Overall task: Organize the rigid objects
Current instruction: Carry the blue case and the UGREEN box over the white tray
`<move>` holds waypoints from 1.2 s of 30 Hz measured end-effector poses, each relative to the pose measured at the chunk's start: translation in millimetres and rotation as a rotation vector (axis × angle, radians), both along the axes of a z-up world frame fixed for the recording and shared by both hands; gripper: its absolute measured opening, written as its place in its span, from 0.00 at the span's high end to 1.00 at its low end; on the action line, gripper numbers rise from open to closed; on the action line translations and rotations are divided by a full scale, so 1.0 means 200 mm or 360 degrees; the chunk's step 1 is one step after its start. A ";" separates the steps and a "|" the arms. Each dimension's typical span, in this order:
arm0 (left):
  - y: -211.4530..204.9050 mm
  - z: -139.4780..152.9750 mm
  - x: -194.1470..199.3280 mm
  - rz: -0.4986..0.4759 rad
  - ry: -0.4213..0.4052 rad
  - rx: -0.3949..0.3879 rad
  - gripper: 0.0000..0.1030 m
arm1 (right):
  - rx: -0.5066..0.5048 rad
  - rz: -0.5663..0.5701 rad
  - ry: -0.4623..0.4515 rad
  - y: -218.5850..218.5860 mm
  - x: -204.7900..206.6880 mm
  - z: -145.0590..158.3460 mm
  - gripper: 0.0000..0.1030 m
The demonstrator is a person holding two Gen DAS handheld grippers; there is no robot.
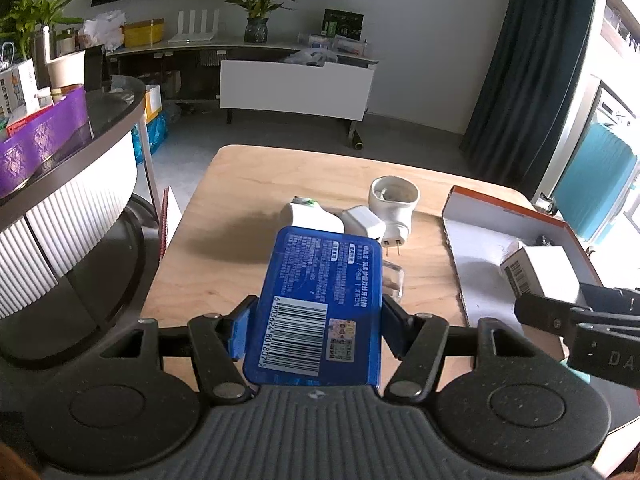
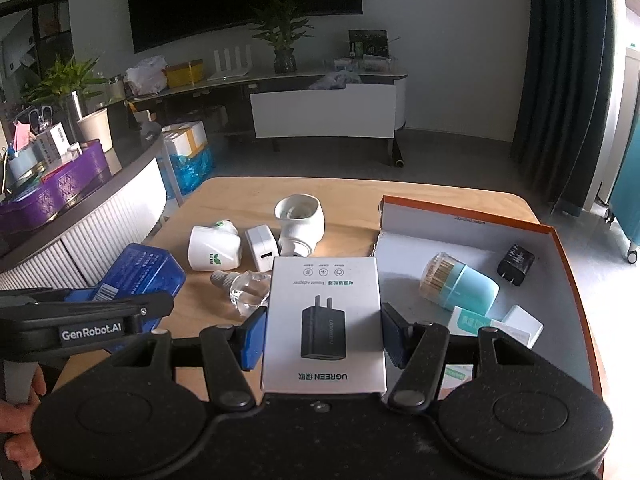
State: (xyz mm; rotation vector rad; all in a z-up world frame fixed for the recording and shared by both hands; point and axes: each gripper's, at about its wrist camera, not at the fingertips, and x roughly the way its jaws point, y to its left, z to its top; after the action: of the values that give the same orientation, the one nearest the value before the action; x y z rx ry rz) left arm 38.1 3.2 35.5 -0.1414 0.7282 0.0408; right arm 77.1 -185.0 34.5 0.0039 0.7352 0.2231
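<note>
My left gripper (image 1: 316, 328) is shut on a blue flat box (image 1: 320, 304) with a barcode, held above the wooden table (image 1: 240, 200); the box also shows in the right wrist view (image 2: 140, 272). My right gripper (image 2: 322, 336) is shut on a grey UGREEN power adapter box (image 2: 324, 320), held just left of the orange-rimmed tray (image 2: 472, 236). On the table lie three white plug devices (image 2: 214, 248) (image 2: 262, 250) (image 2: 300, 220) and a clear small bottle (image 2: 244, 286).
The tray holds a teal toothpick jar (image 2: 460, 284), a black charger (image 2: 516, 265) and small white boxes (image 2: 520, 324). A curved dark counter (image 1: 60, 168) with a purple box stands left. A TV bench (image 2: 320, 116) is far behind.
</note>
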 end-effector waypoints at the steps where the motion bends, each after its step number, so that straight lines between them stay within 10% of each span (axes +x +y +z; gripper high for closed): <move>1: 0.00 0.00 0.00 -0.0006 -0.0002 -0.0001 0.38 | 0.0000 0.0000 -0.0003 0.00 0.00 0.00 0.32; 36: -0.26 0.05 0.01 -0.0194 -0.0028 -0.0008 0.38 | 0.0008 -0.0153 -0.0079 -0.24 -0.12 0.06 0.32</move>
State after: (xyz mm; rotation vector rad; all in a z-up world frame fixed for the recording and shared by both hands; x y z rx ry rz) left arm 41.0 -49.1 44.7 -0.1023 0.7183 -0.0783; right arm 53.5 -233.4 45.5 0.0381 0.6834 0.1329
